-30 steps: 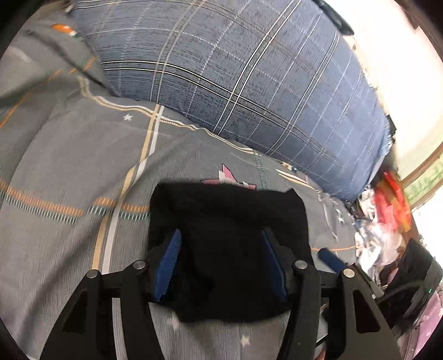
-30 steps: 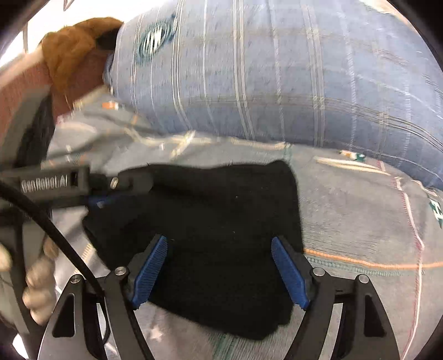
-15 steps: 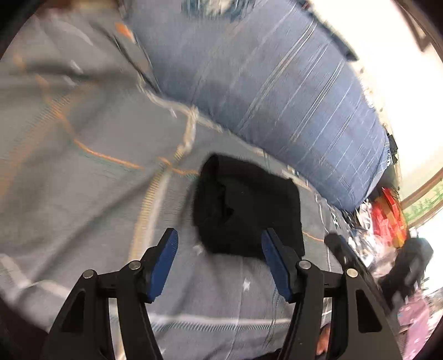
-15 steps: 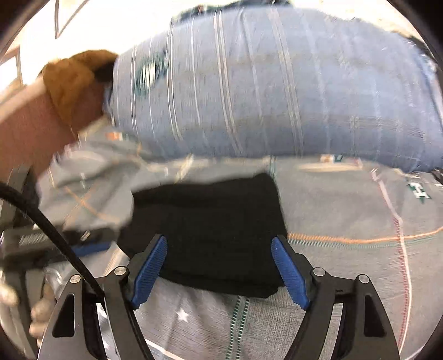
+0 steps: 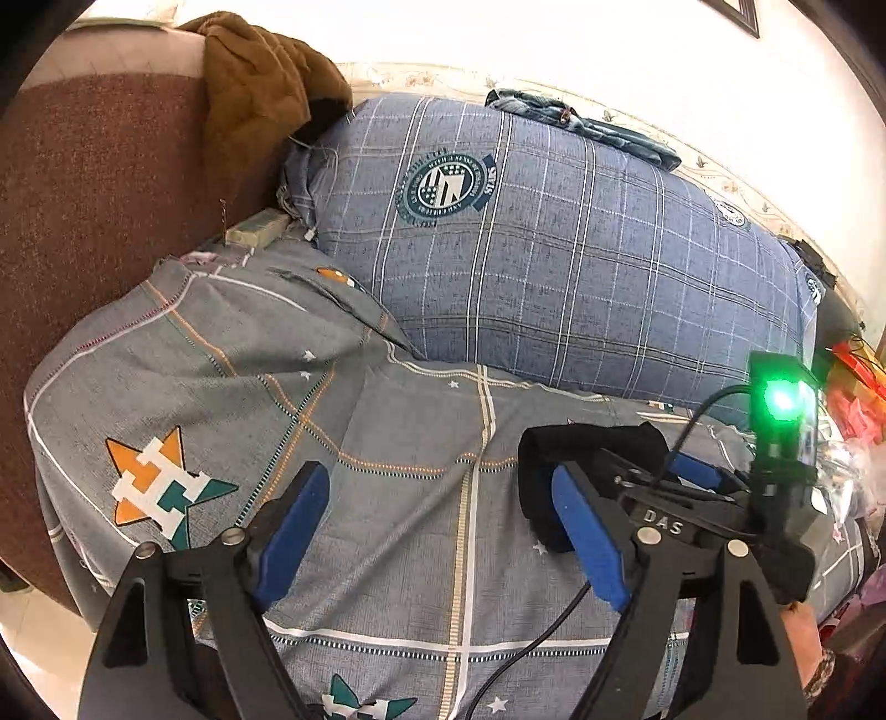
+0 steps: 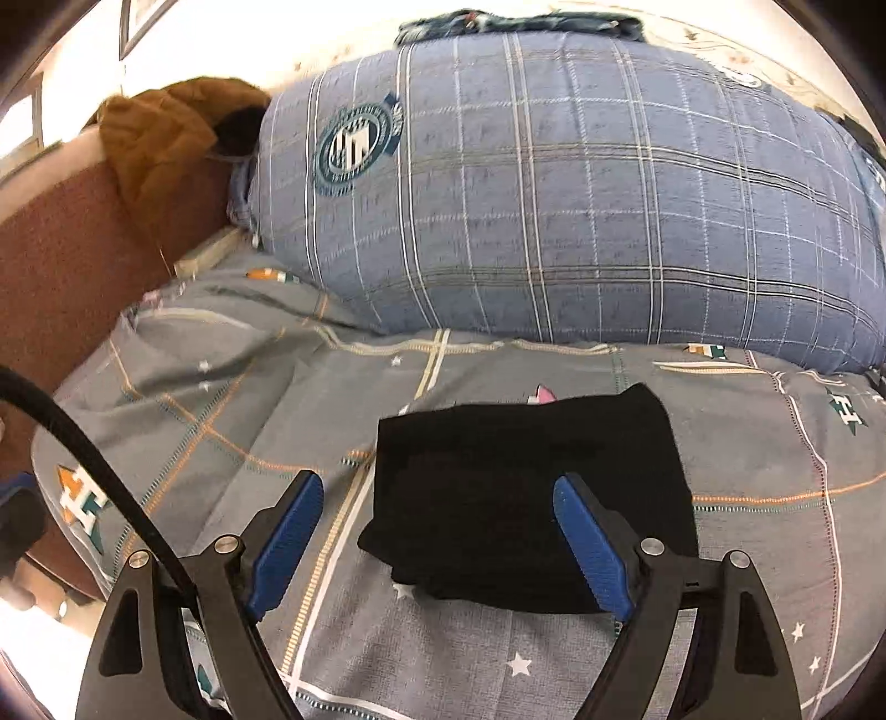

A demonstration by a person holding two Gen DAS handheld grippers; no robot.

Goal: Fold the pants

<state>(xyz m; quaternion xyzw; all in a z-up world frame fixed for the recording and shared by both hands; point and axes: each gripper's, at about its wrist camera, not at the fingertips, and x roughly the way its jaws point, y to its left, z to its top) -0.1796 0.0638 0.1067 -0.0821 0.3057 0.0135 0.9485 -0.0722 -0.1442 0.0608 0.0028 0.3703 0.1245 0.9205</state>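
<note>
A big blue plaid pillow (image 6: 554, 194) backs the grey patterned bedsheet (image 6: 232, 387), and the black pants (image 6: 526, 498) lie on it folded into a compact square. They look soft and limp, best taken by a folded edge. The left gripper (image 5: 448, 531) is opening, empty; the right gripper (image 6: 443, 543) is spreading wider above them, empty.

A bed (image 5: 398, 454) under a grey patterned sheet carries a large blue plaid pillow (image 5: 554, 266) along a pale wall (image 5: 498, 39). A brown upholstered headboard (image 5: 99, 210) stands at left, a tan jacket (image 5: 249, 88) draped over its top. Bright daylight washes the wall.
</note>
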